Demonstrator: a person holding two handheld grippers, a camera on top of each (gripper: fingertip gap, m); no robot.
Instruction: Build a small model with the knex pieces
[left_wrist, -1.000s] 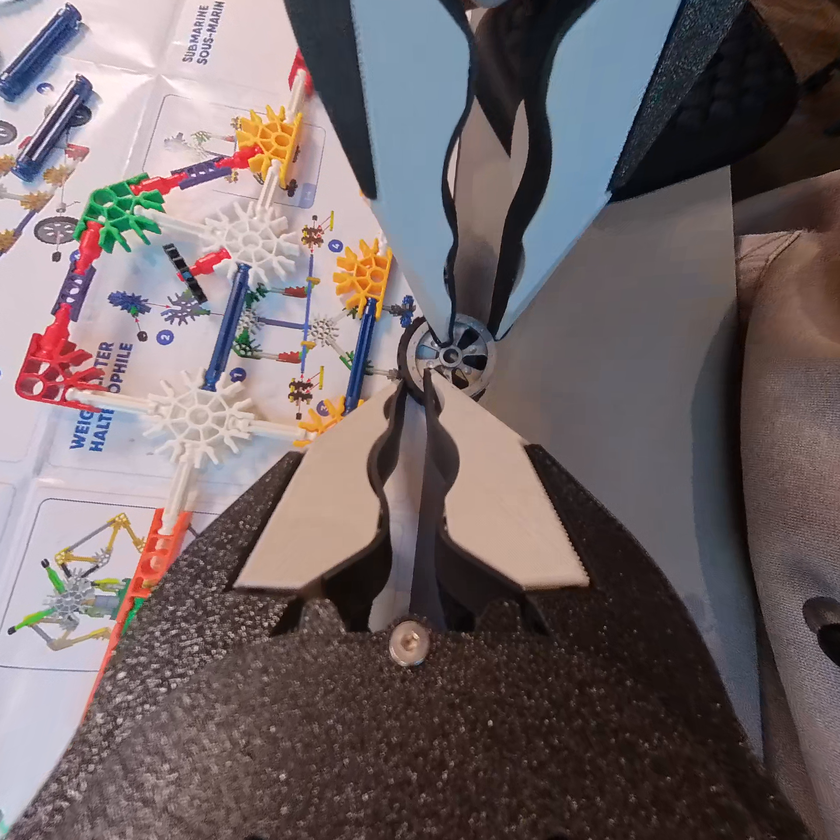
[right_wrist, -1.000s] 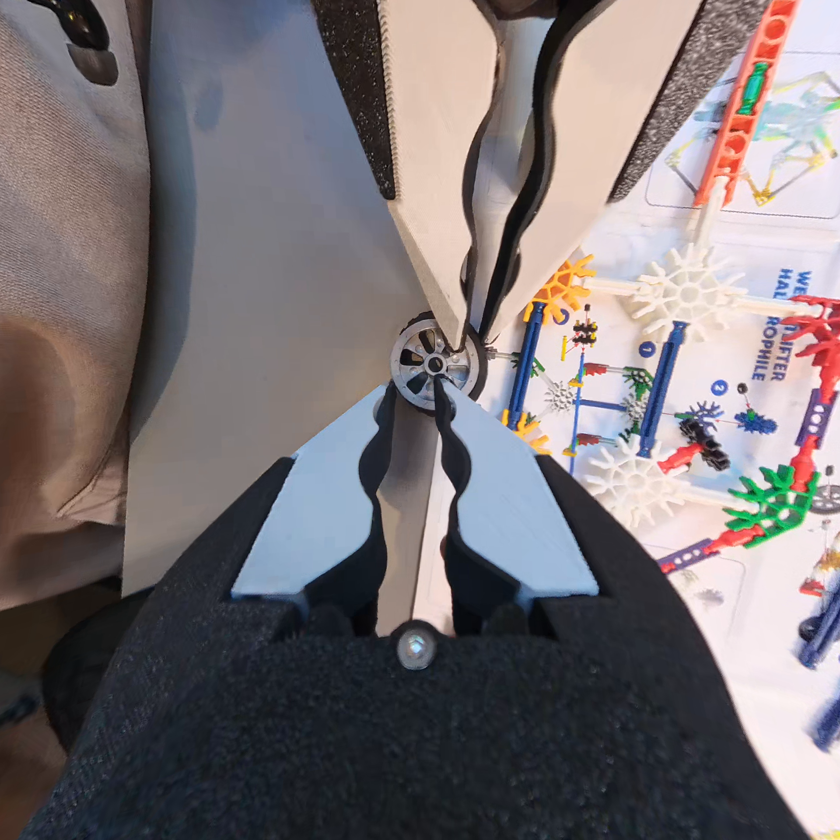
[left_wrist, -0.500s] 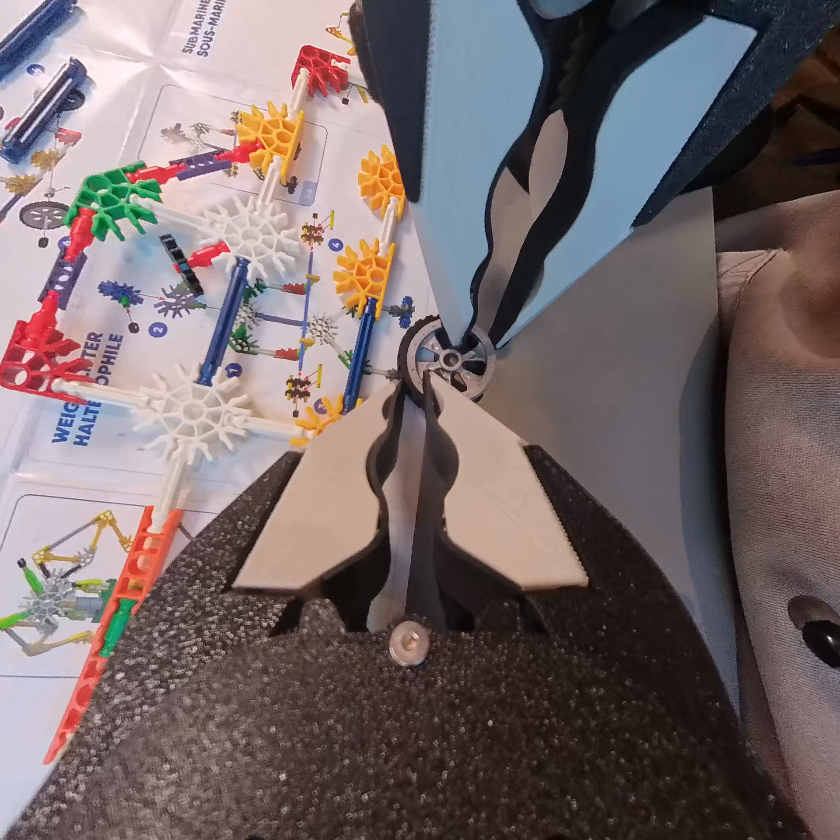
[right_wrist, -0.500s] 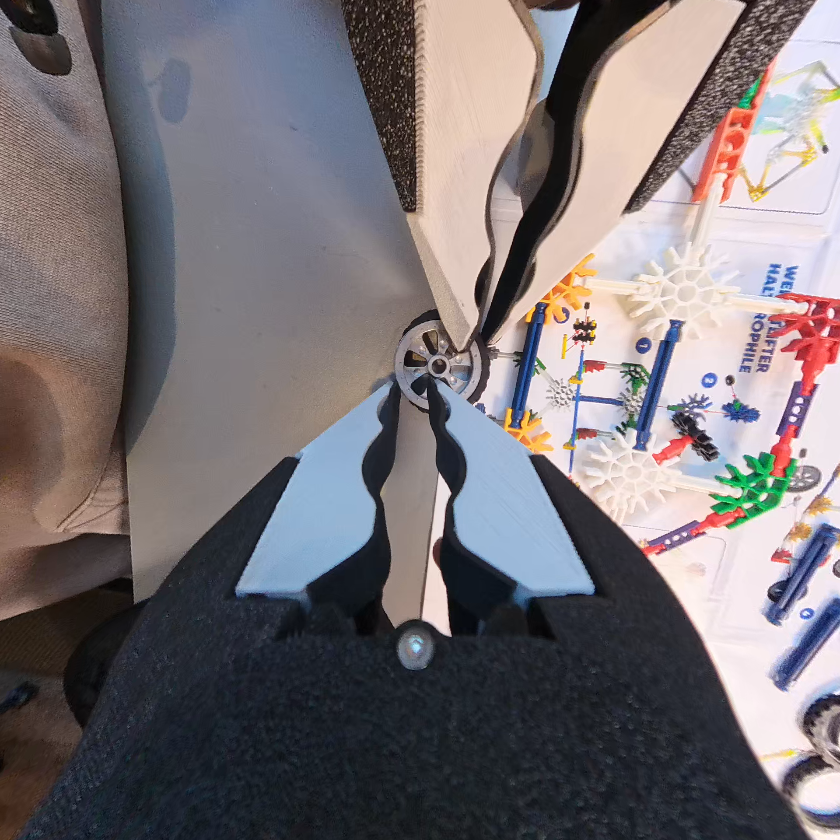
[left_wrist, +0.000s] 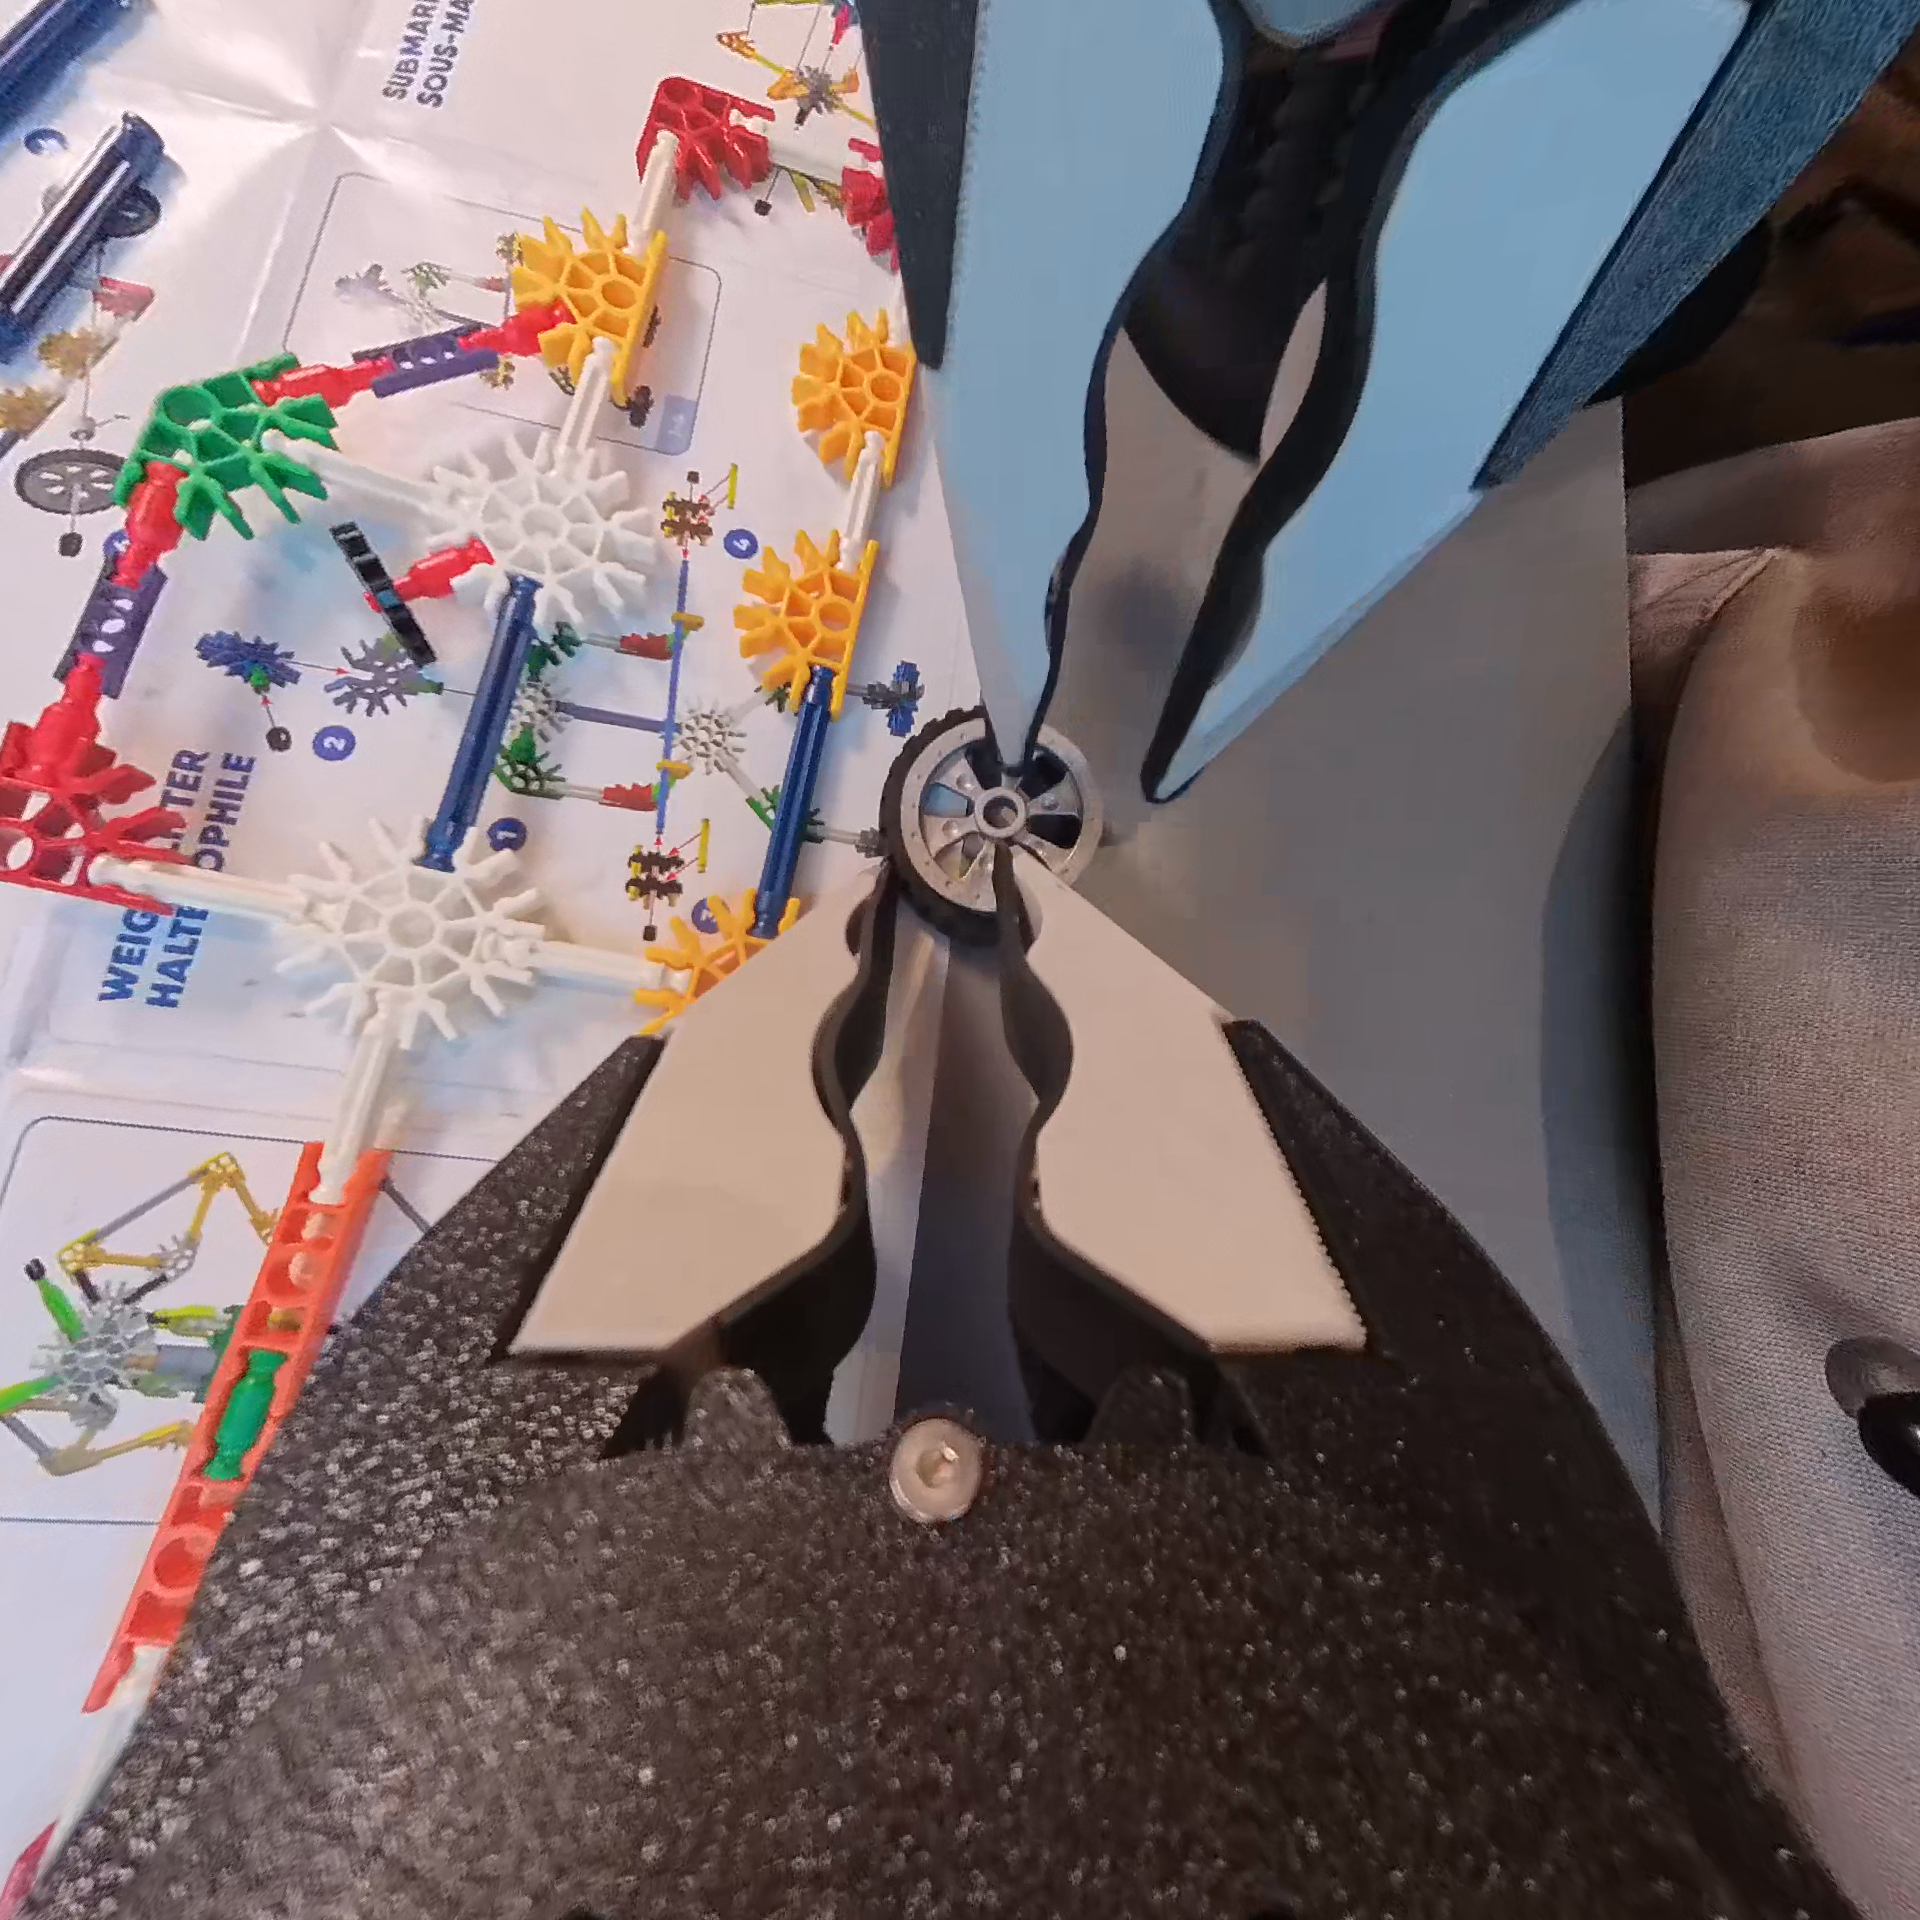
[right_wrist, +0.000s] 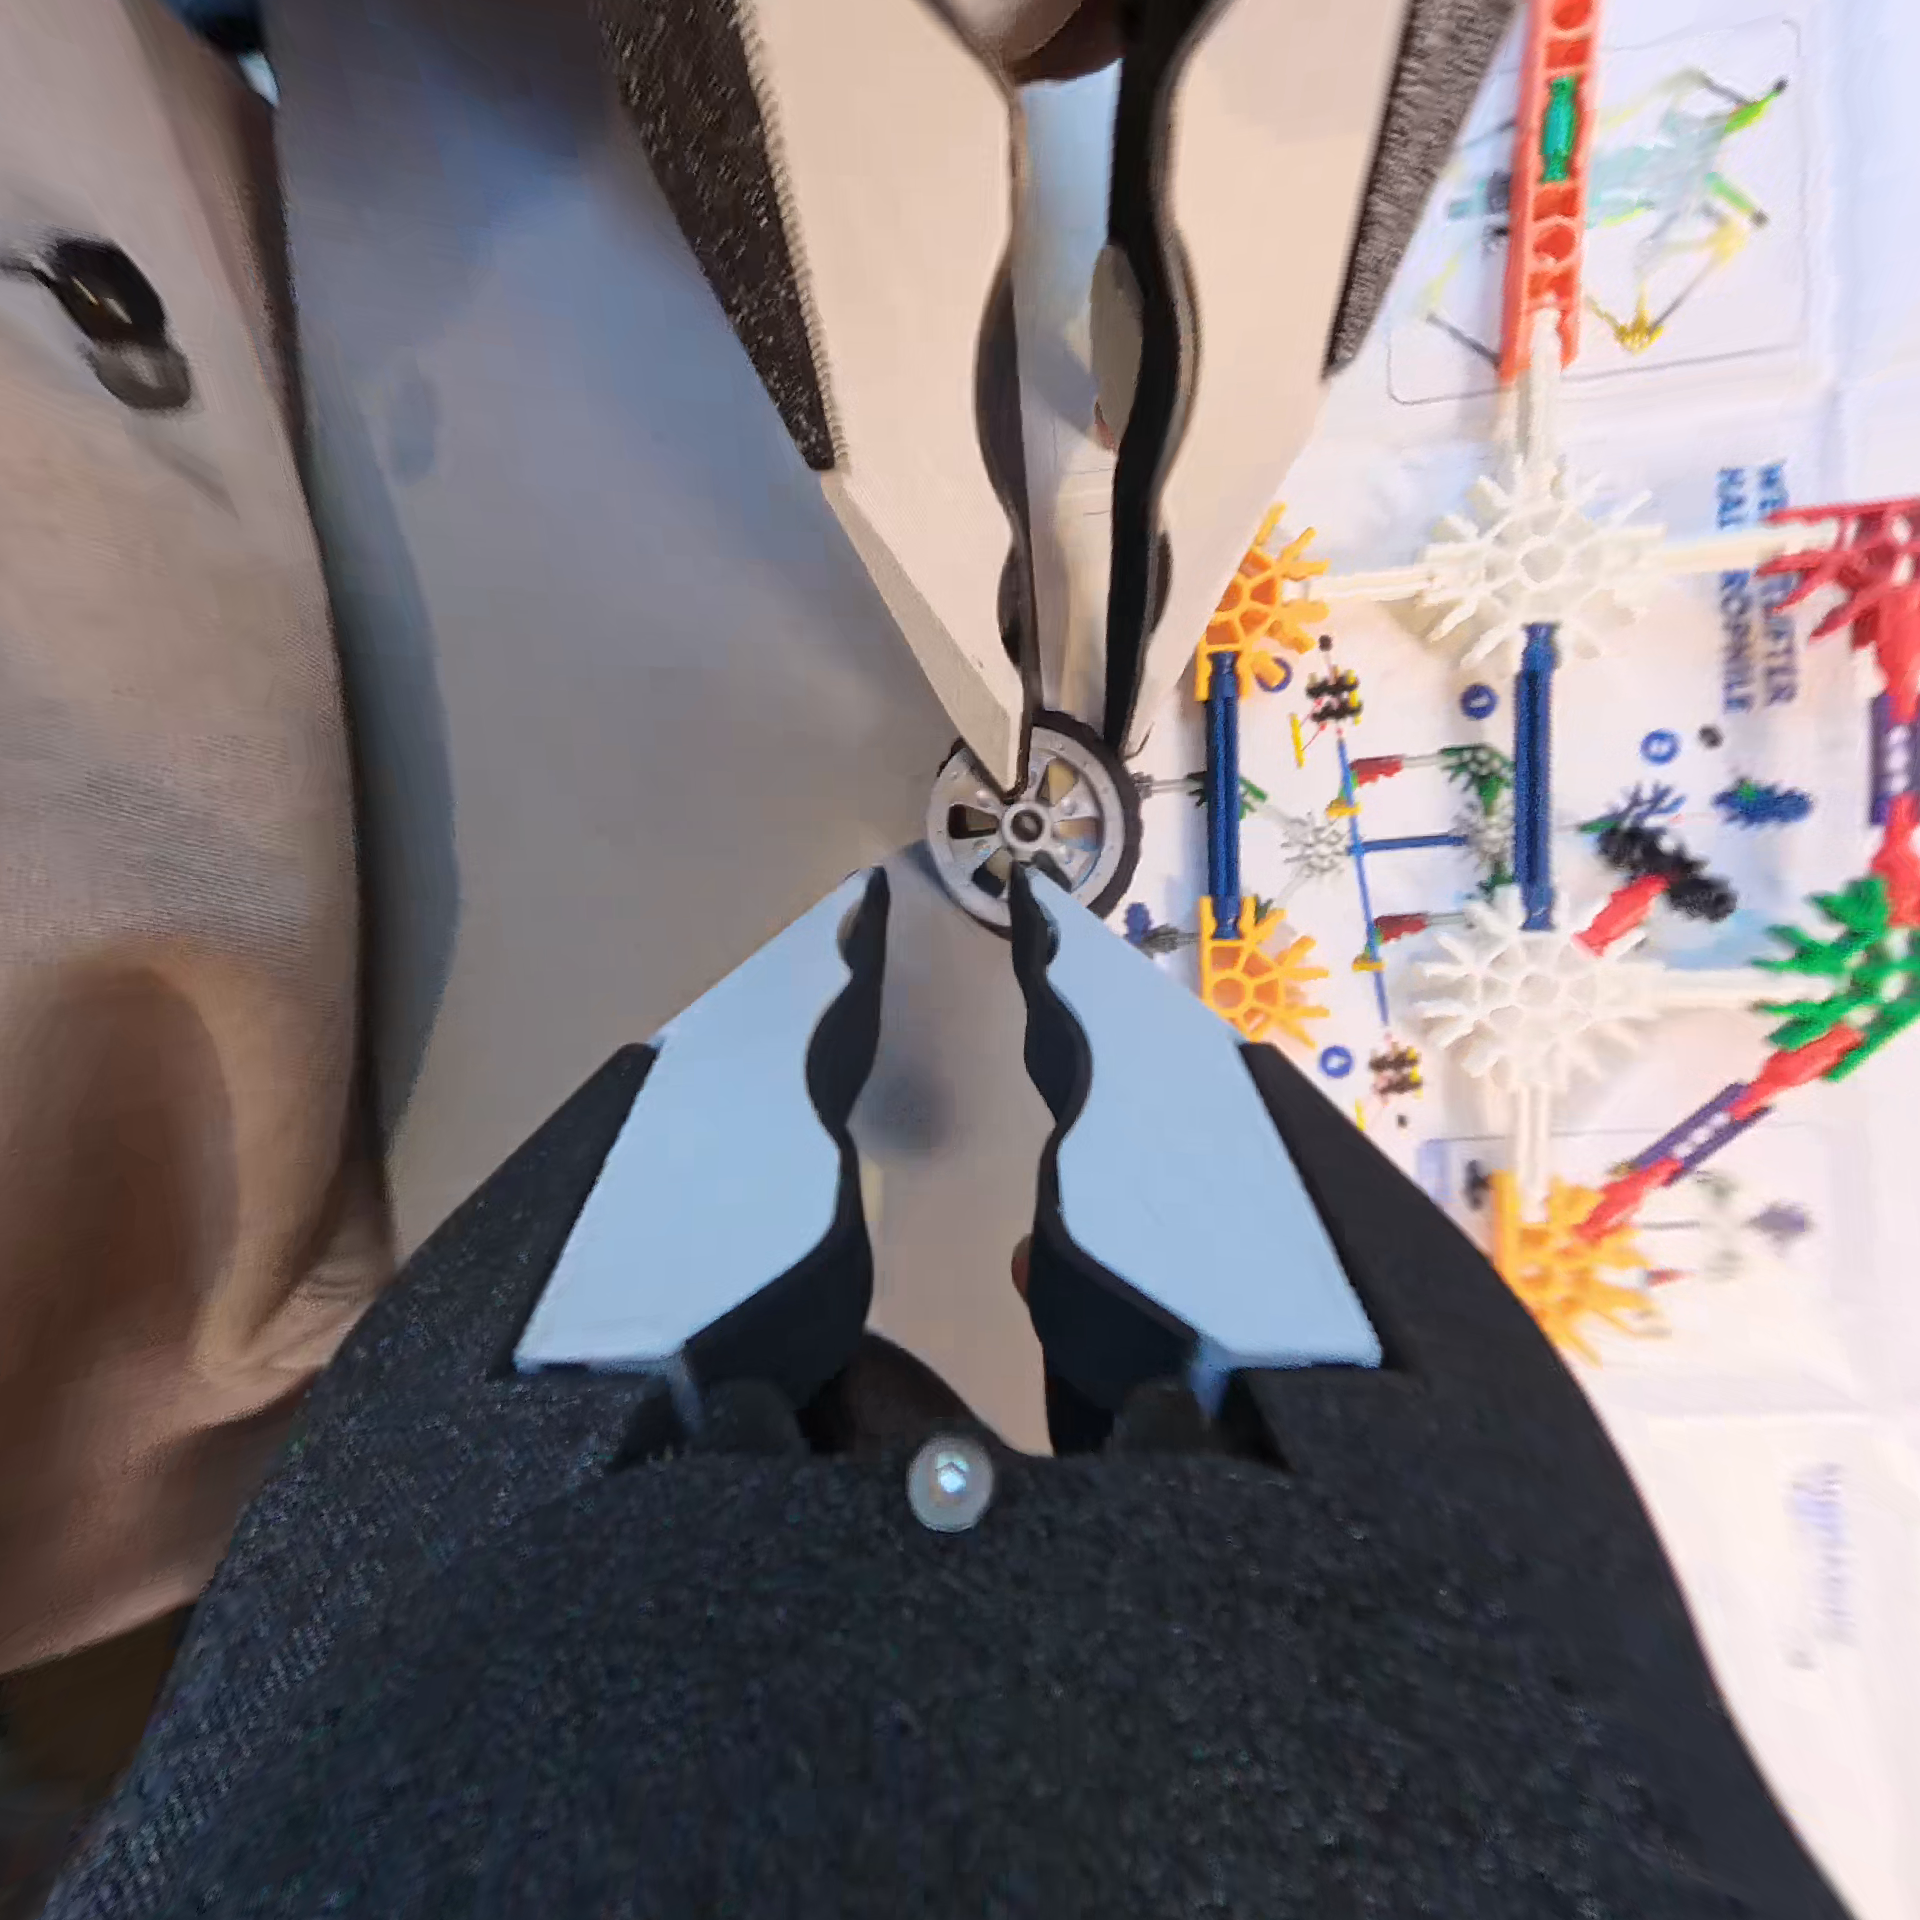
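The left hand-held gripper (left_wrist: 948, 878), with grey fingers and black wavy pads, is pinched narrowly on the near rim of a small toy wheel (left_wrist: 992, 821), a silver spoked hub in a black tyre. One fingertip lies against the tyre's outer edge and the other reaches into the spokes. From the far side the right hand-held gripper (left_wrist: 1091, 764), pale blue with black pads, meets the same wheel. In the right wrist view its own tips (right_wrist: 948, 891) stand a little apart, one inside the spokes and one just off the rim, so its hold on the wheel (right_wrist: 1029, 826) cannot be told for sure.

The wheel hangs over the edge where a printed instruction sheet (left_wrist: 260, 1018) meets the bare grey bench (left_wrist: 1434, 831). The sheet carries blue lettering and numbered step drawings, but no brand name can be made out.

Beyond the wheel, a rod-and-connector frame (left_wrist: 499, 623) lies on the sheet: white snowflake connectors, yellow, green and red connectors, blue and white rods, and an orange strip (left_wrist: 249, 1382).

On the other side the bare bench offers a narrow clear strip, bounded by a person's beige garment (left_wrist: 1787, 1039) at the bench edge.
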